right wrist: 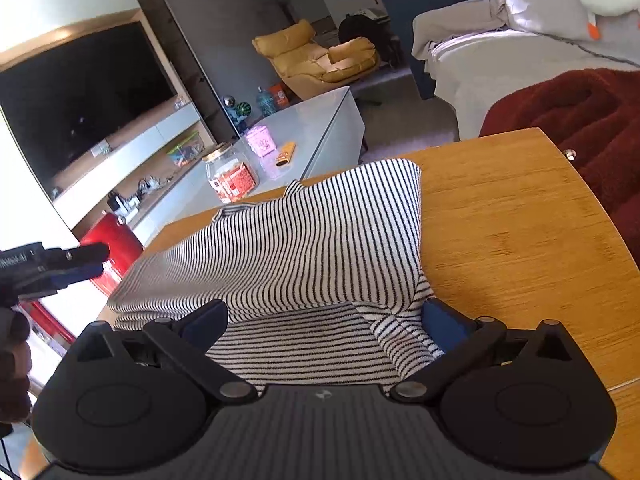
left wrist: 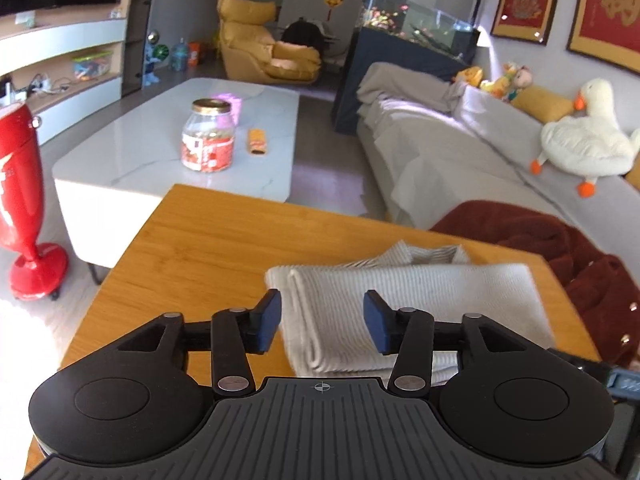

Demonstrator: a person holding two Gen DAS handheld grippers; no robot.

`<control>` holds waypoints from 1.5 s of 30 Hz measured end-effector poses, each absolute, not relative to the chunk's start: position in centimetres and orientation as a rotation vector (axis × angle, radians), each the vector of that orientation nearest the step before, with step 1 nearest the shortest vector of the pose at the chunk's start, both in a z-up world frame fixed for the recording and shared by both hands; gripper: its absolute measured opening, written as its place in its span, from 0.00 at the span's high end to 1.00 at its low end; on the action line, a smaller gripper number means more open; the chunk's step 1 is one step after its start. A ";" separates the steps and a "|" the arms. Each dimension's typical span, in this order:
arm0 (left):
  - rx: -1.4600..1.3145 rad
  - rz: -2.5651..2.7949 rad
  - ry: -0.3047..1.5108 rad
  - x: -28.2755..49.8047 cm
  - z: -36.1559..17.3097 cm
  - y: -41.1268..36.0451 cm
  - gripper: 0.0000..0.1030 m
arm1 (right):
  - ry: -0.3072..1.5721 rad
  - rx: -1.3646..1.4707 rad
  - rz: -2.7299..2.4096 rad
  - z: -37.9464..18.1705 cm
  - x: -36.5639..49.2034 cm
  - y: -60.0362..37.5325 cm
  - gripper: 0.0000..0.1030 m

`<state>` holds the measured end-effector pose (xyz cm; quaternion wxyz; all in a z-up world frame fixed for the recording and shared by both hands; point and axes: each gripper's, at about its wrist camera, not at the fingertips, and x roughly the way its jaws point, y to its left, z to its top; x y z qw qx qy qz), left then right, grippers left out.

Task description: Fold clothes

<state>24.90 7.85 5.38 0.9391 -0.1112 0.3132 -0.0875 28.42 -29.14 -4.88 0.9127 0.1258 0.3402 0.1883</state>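
**Striped garment folded on the wooden surface, seen from both wrist cameras**

Left wrist view. At the far left a red stand (left wrist: 24,200) was cut off by the frame edge. Beyond the wooden surface (left wrist: 208,240) stood a white coffee table (left wrist: 152,148) carrying a glass jar (left wrist: 208,136) and a small orange packet (left wrist: 257,141). The left hand-held gripper (left wrist: 322,320) was held with its jaws apart, the blue pads (left wrist: 270,320) closing on nothing; the folded striped garment (left wrist: 400,300) lay on the surface beyond and beneath them. Its stripes were washed out by blur here, and its near edge was hidden under the gripper body. To the right, a dark red blanket (left wrist: 560,248) hung past the surface's edge, and a plush duck (left wrist: 584,136) sat on the grey sofa (left wrist: 460,152).

Right wrist view. At the left edge the left hand-held gripper (right wrist: 86,262) showed side-on and partly cut off; its opening could not be read from this angle. The striped garment (right wrist: 304,240) lay centrally on the wooden surface (right wrist: 520,240), its upper layer raised over a lower one. The right hand-held gripper (right wrist: 326,320) had its jaws wide apart, straddling the near edge. The right pad (right wrist: 436,318) touched a hanging fold of cloth, though nothing was pinched. The near hem was hidden behind the gripper body.
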 end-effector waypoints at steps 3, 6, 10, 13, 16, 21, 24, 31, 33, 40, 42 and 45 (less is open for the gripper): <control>-0.270 -0.278 0.639 25.5 5.2 6.3 0.31 | 0.728 0.149 0.381 -4.5 28.5 -27.7 0.00; -0.273 -0.297 0.704 26.8 3.0 5.0 0.28 | 0.701 0.108 0.398 -3.2 28.5 -27.5 0.00; -0.271 -0.301 0.718 27.0 0.6 5.1 0.27 | 0.658 0.056 0.416 -1.3 28.5 -27.2 0.00; -0.245 -0.311 0.710 26.7 0.5 5.0 0.26 | 0.505 0.009 0.385 1.1 29.1 -26.3 0.08; -0.233 -0.317 0.712 26.7 0.5 5.0 0.26 | 0.517 -0.015 0.429 1.6 31.1 -24.8 0.35; -0.210 -0.330 0.718 26.4 0.6 5.2 0.26 | 0.721 -0.097 0.384 -2.9 35.5 -23.7 0.47; -0.196 -0.339 0.723 26.1 0.9 5.5 0.26 | 0.684 -0.091 0.431 -1.4 35.8 -23.3 0.49; -0.201 -0.345 0.713 25.5 1.9 5.8 0.11 | 0.693 -0.075 0.463 0.0 42.5 -20.2 0.68; -0.195 -0.329 0.701 25.1 2.4 5.9 0.07 | 0.765 -0.081 0.461 -1.6 44.8 -19.3 0.74; -0.246 -0.241 0.673 22.9 3.8 9.8 0.04 | 0.725 -0.073 0.500 -1.0 42.1 -19.6 0.95; -0.277 -0.215 0.673 22.8 4.0 10.9 0.04 | 0.669 -0.032 0.545 2.1 39.0 -21.1 0.95; -0.348 -0.214 0.653 22.7 4.8 12.2 0.04 | 0.619 -0.051 0.622 5.9 33.2 -22.9 0.95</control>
